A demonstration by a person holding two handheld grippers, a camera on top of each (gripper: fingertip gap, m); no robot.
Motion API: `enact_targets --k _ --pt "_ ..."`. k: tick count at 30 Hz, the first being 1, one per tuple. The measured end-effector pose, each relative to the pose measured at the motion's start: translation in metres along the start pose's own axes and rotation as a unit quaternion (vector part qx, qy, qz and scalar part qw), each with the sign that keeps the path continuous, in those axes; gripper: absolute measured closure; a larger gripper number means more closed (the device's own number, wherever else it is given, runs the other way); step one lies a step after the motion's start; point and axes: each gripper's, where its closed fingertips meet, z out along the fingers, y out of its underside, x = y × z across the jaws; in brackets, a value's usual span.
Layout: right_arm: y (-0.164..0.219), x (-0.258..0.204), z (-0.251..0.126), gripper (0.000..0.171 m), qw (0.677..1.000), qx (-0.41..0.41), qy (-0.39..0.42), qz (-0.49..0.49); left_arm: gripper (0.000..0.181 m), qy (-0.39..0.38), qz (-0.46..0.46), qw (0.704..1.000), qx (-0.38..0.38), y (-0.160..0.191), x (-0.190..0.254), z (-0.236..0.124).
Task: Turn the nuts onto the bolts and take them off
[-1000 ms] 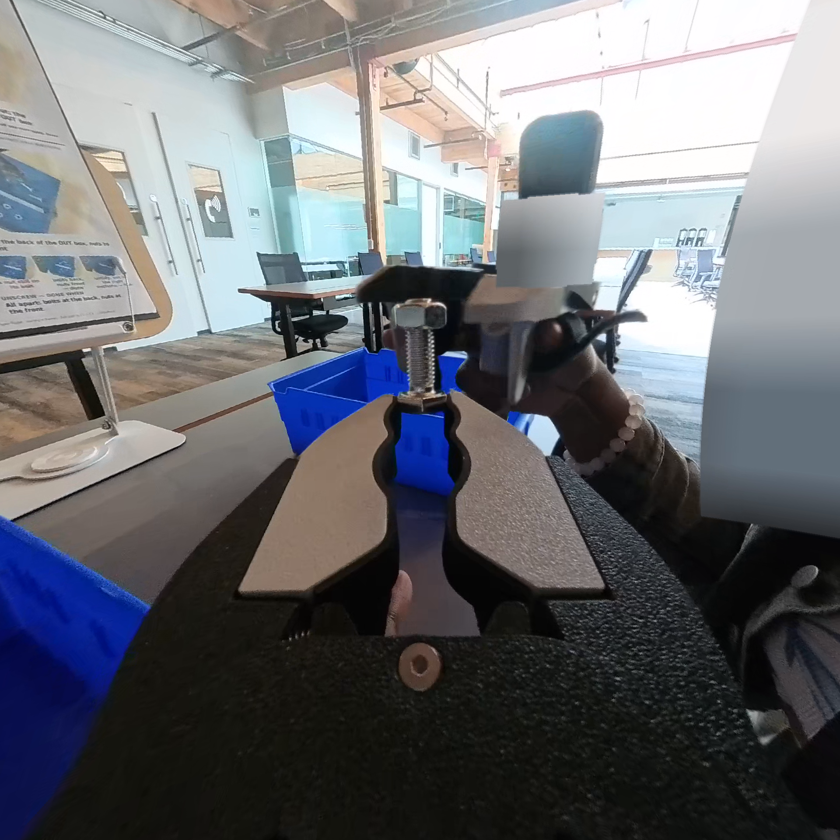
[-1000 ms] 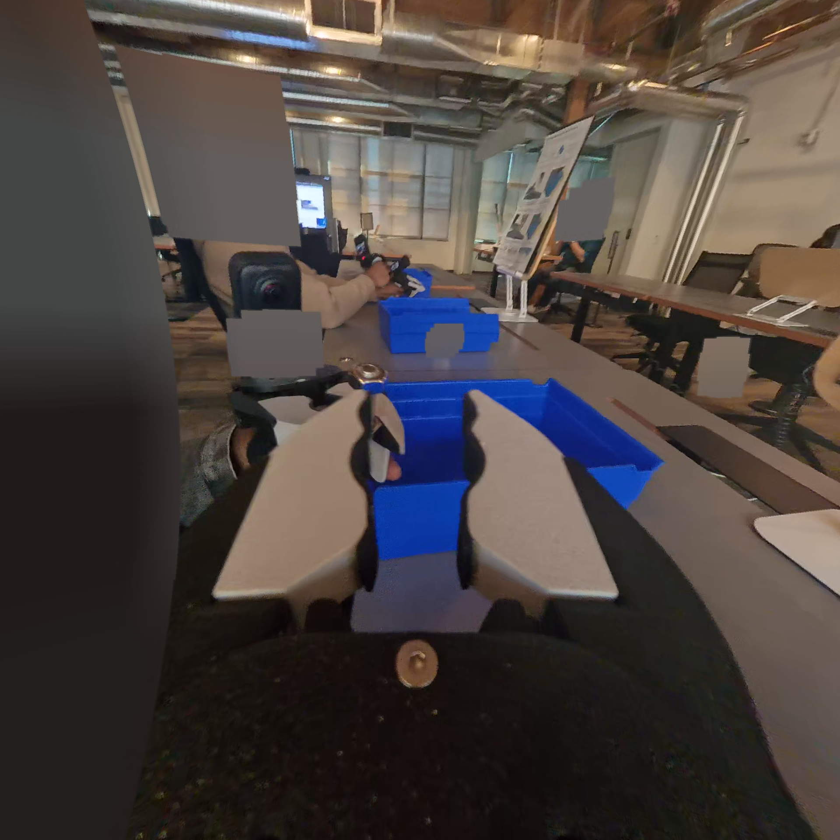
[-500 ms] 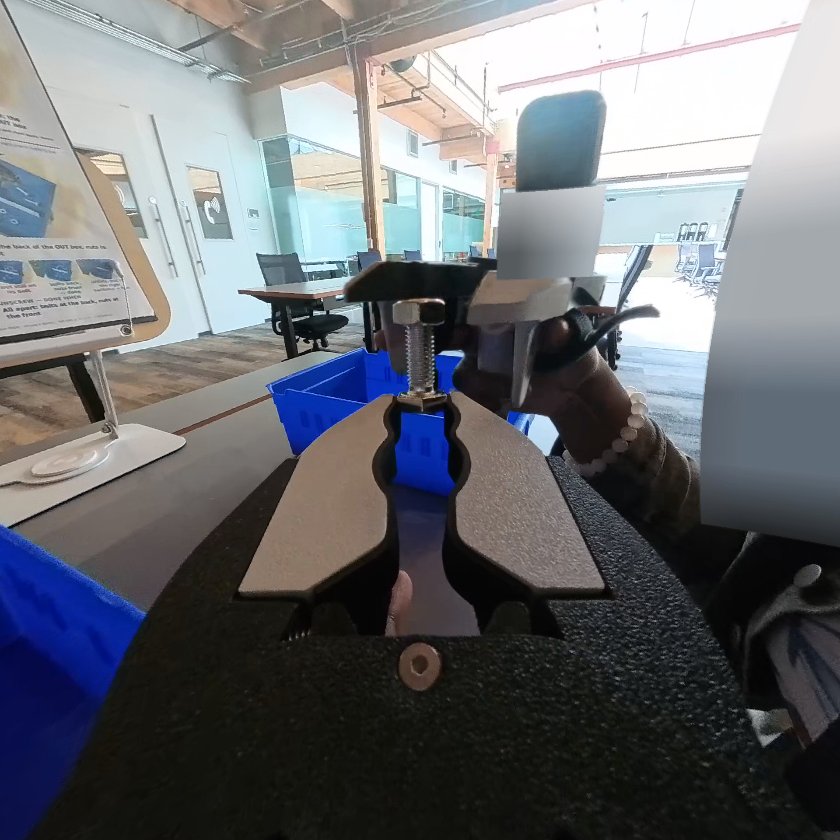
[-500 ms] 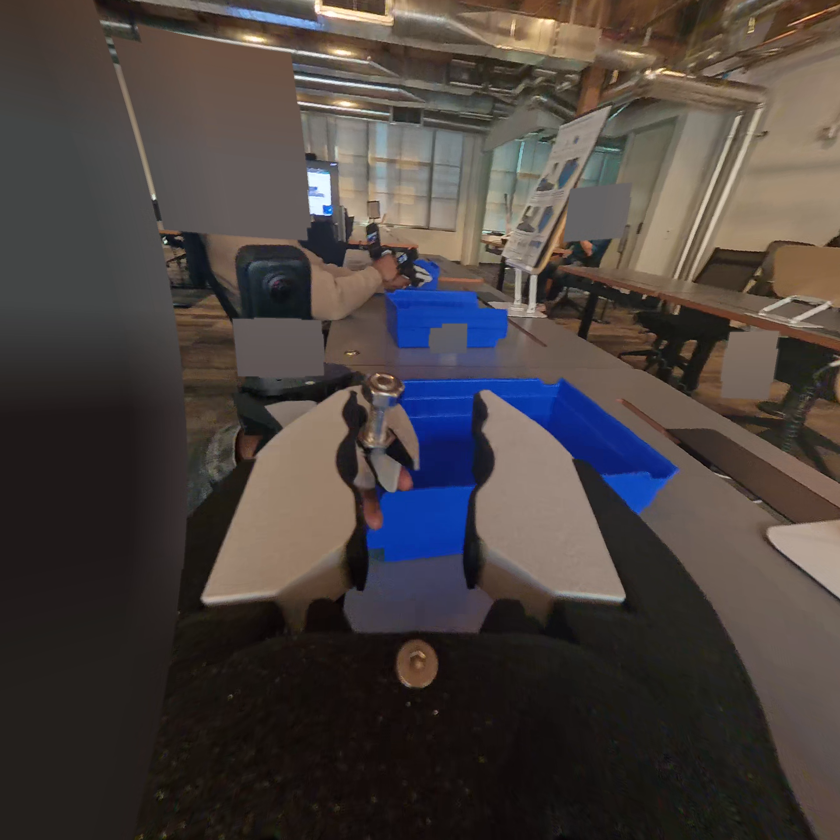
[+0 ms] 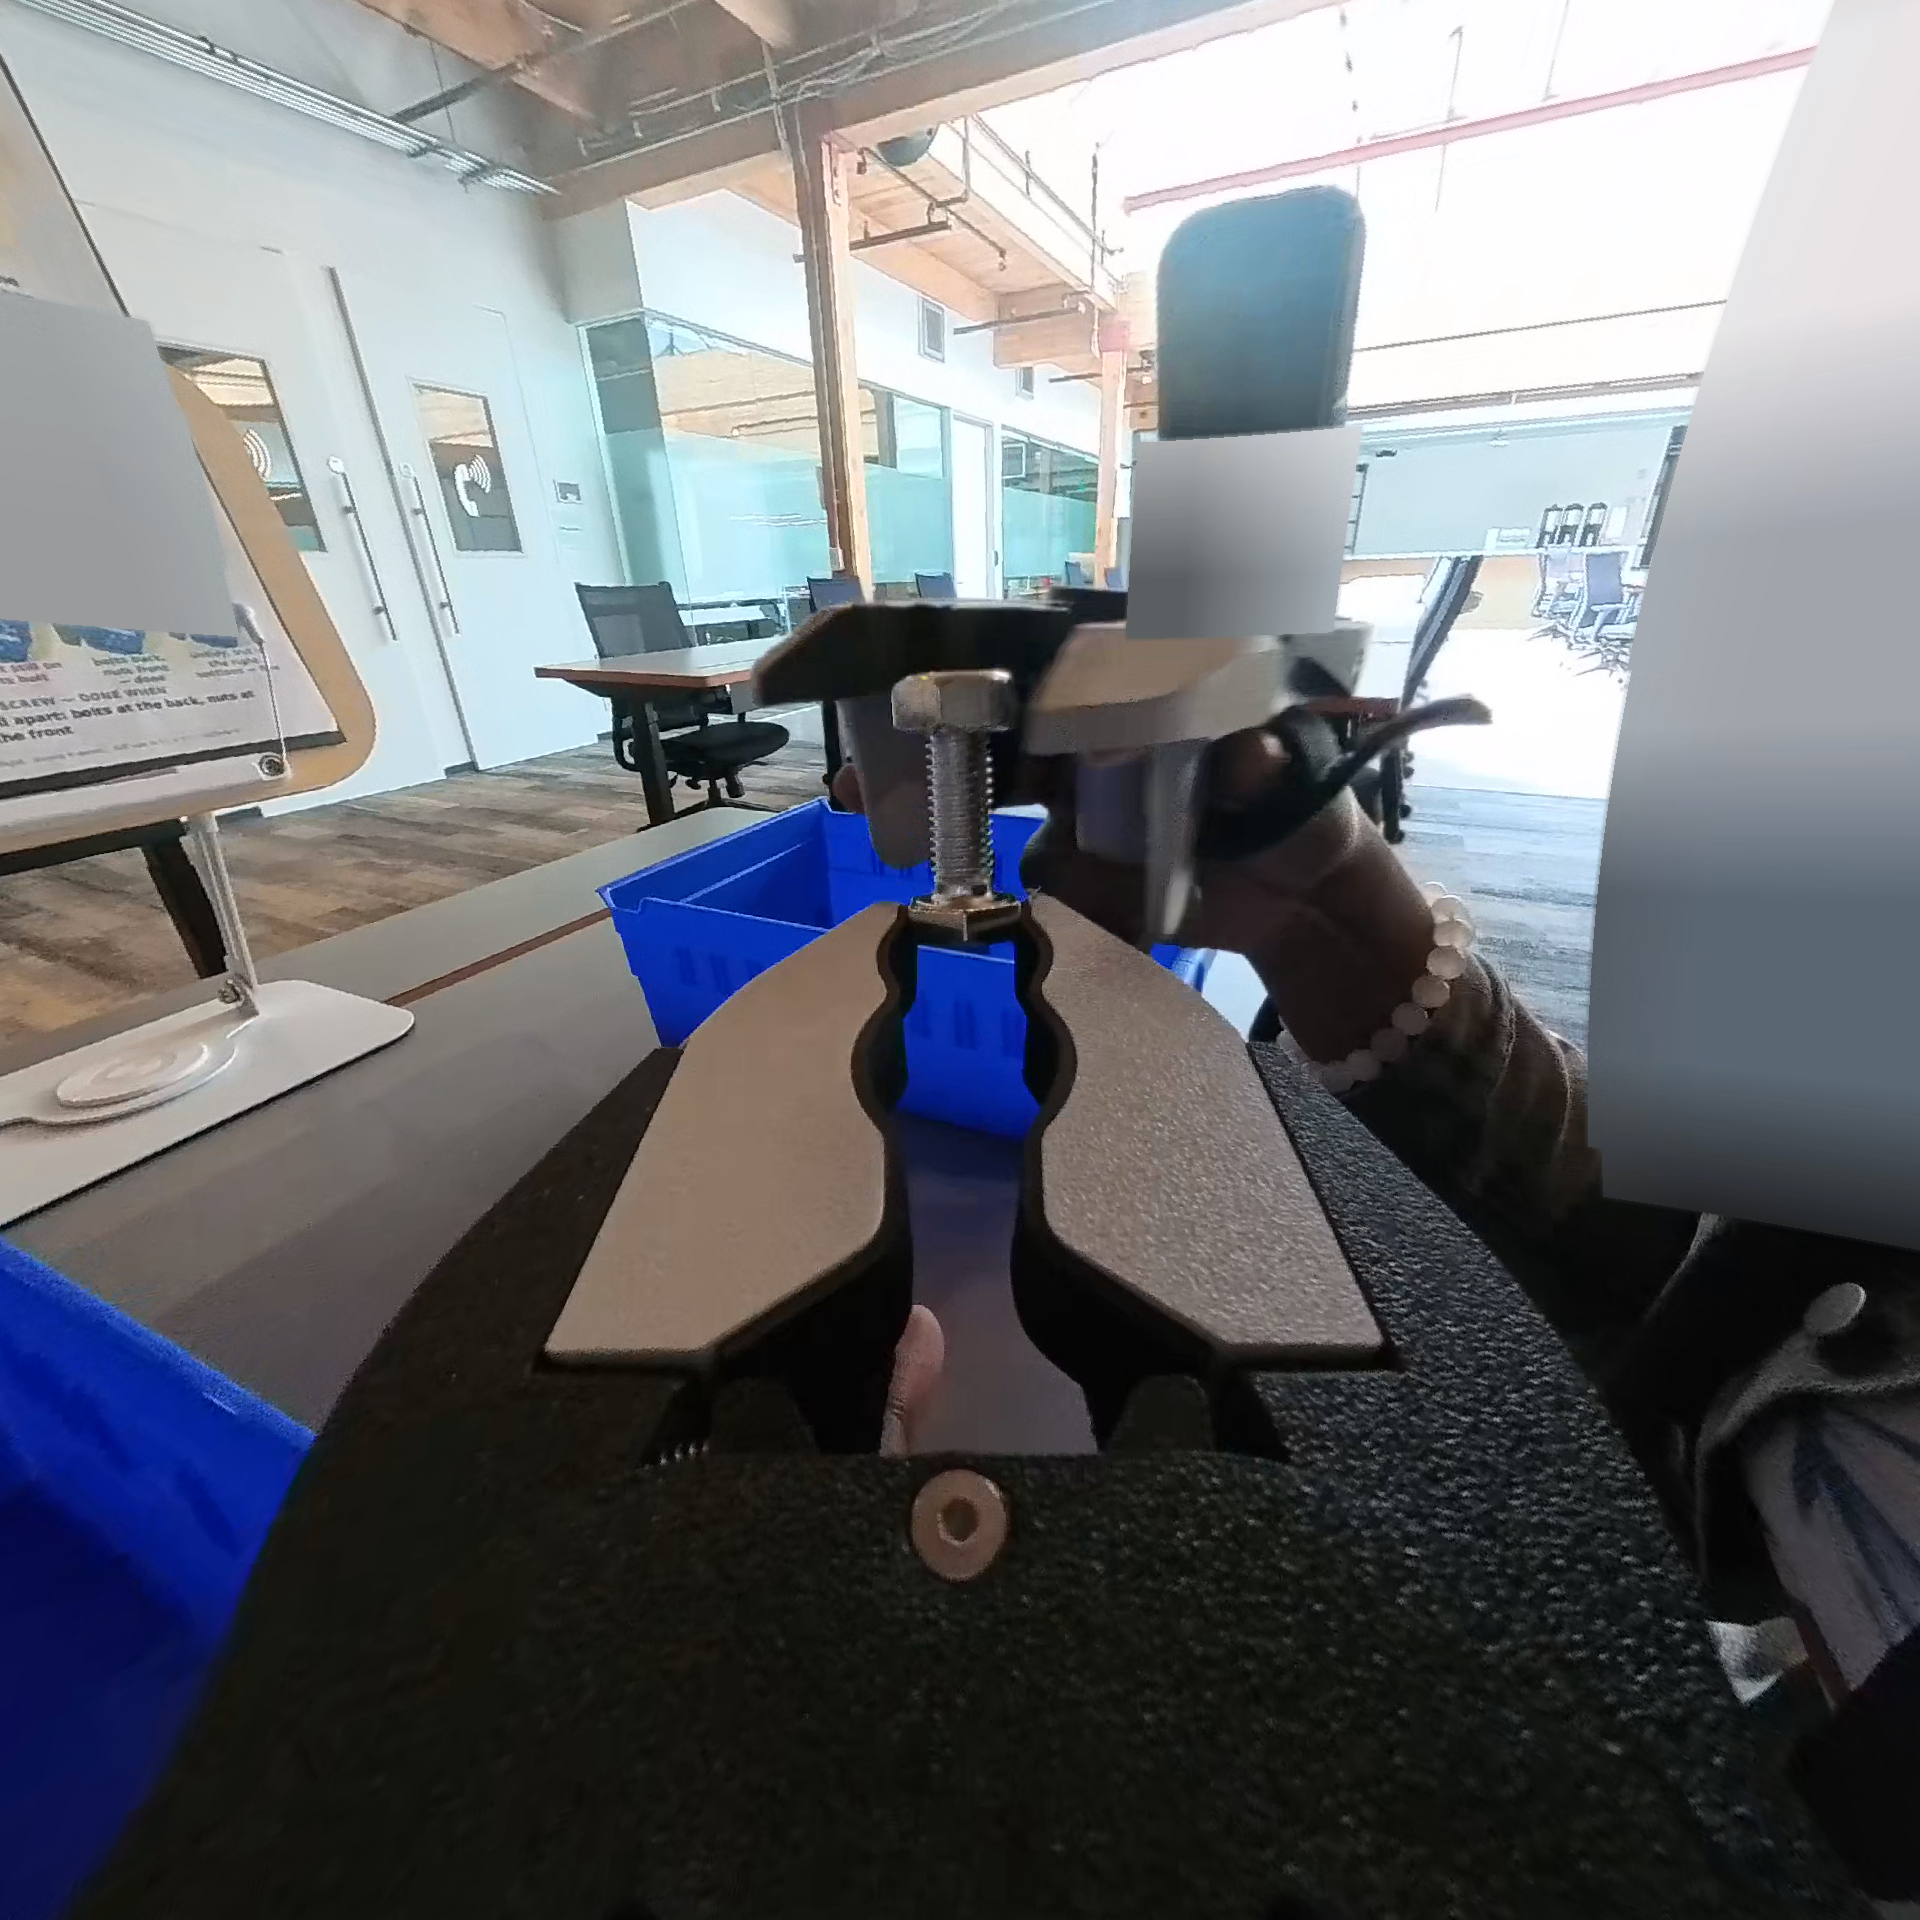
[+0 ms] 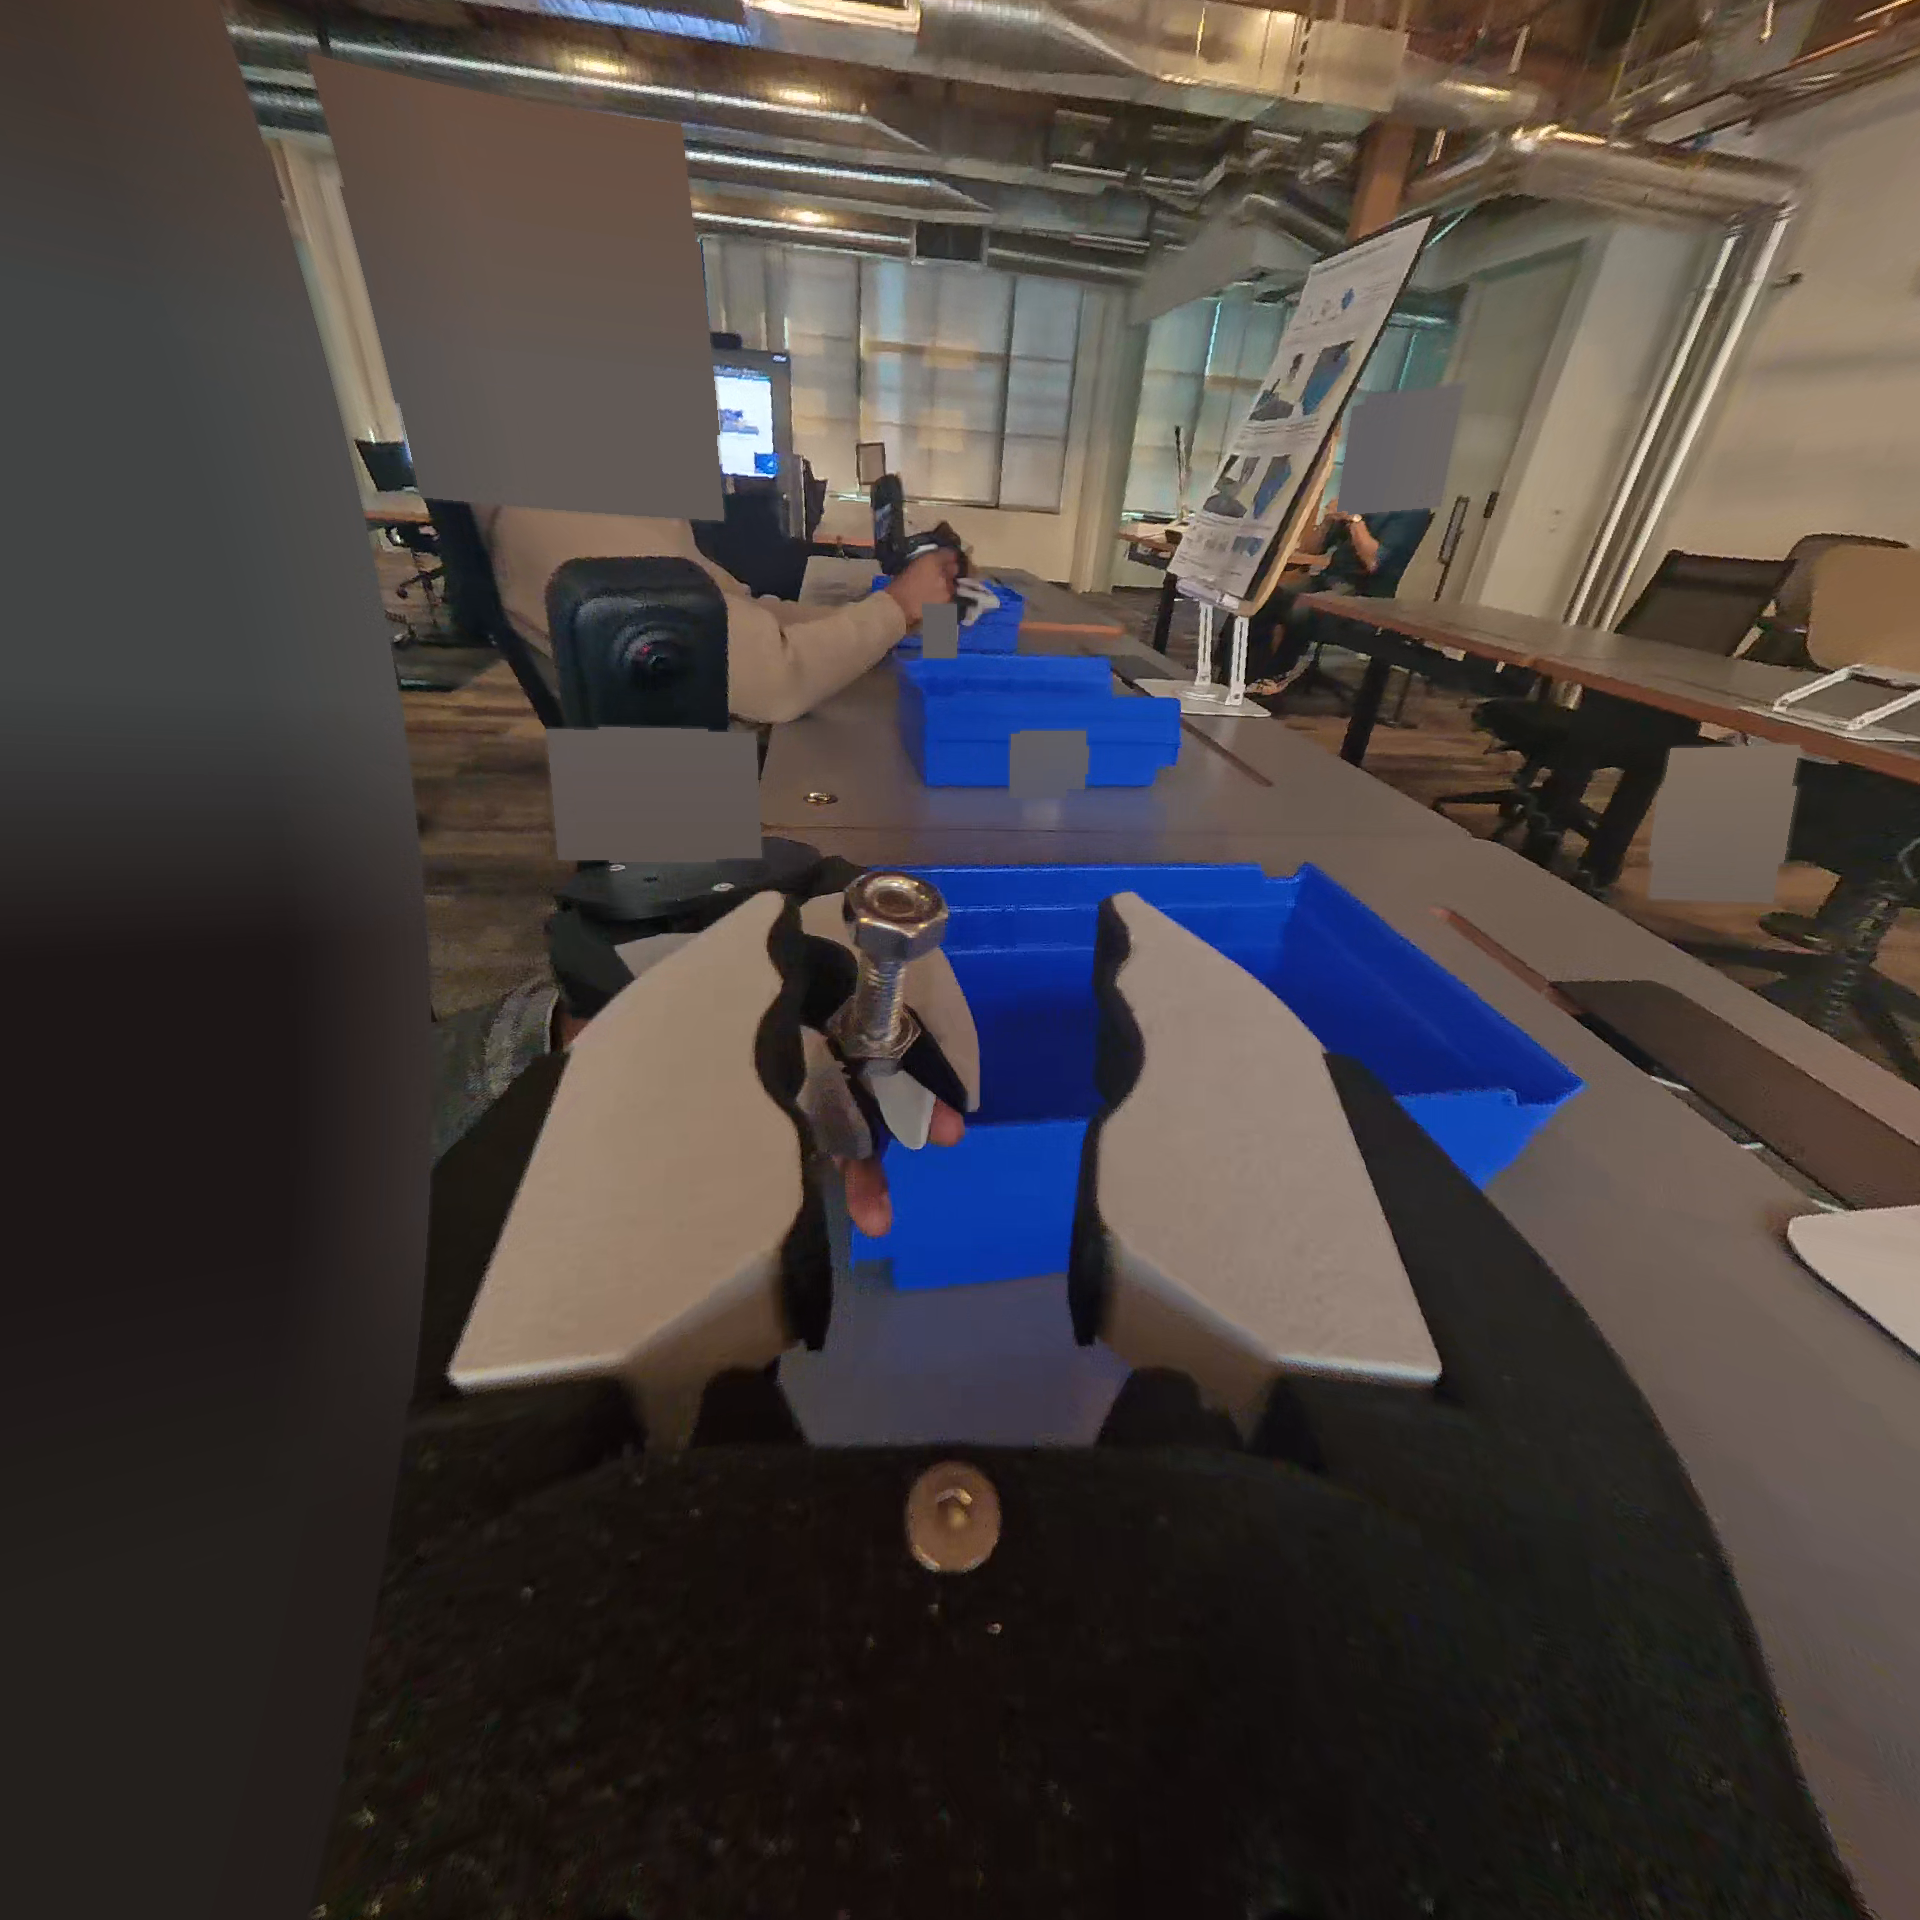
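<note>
Bolt (image 5: 958, 800) upright, nut (image 5: 964, 918) pinched in left tongs (image 5: 966, 925); right tongs (image 6: 940, 940) level, spread wide, holding nothing.

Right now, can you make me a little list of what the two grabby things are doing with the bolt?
left gripper: jaws shut on the nut
bolt: upright, head on top, lower end in the nut
right gripper: jaws open, beside the bolt's head, not closed on it
blue bin: on the table, behind the bolt
</note>
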Motion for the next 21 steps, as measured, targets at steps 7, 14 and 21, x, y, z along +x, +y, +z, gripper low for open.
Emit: enact_targets --k 7,14,21 --pt "-0.002 0.018 -0.028 0.159 0.999 0.026 0.023 0.015 0.164 -0.006 -0.005 1.0 0.006 -0.002 -0.005 -0.005" --pt "-0.001 -0.008 0.0 0.126 1.0 0.002 -0.024 0.0 0.164 -0.004 0.0 1.0 0.006 -0.001 -0.003 -0.002" --pt "-0.003 -0.001 0.001 0.128 1.0 0.014 -0.008 0.017 0.164 -0.005 0.0 1.0 0.008 0.0 -0.004 -0.004"
